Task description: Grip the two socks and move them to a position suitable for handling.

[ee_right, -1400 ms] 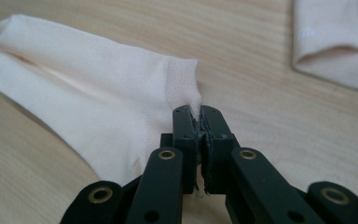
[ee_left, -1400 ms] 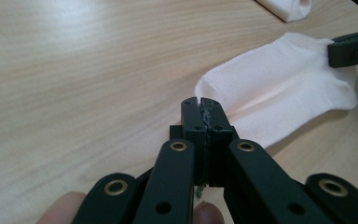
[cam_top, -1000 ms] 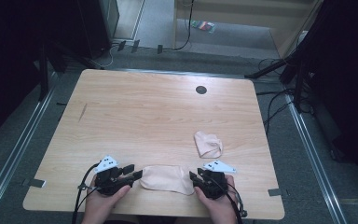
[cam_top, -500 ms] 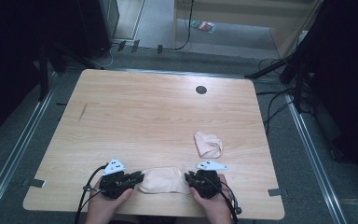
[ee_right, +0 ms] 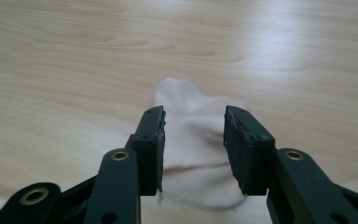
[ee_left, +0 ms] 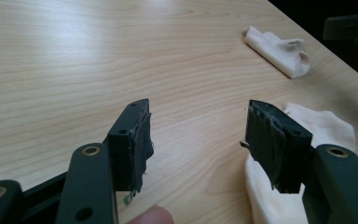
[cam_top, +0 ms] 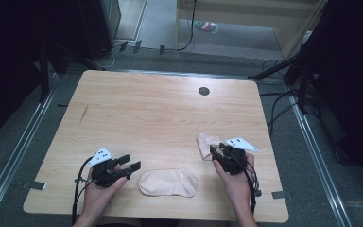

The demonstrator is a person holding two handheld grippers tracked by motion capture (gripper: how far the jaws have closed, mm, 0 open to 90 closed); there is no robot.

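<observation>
Right gripper [cam_top: 213, 152] jaws part-open, probably empty, over the 2nd, crumpled pale-pink cotton sock [ee_right: 193, 140]: soft, light; pinch the edge vs. counter [cam_top: 160, 113].

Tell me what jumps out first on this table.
Two pale socks near the front edge of the wooden table: a flat sock lying between the hands, and a bunched sock farther right. The left hand-held gripper stands open beside the flat one; the right hand-held gripper is open, aimed at the bunched one.
</observation>
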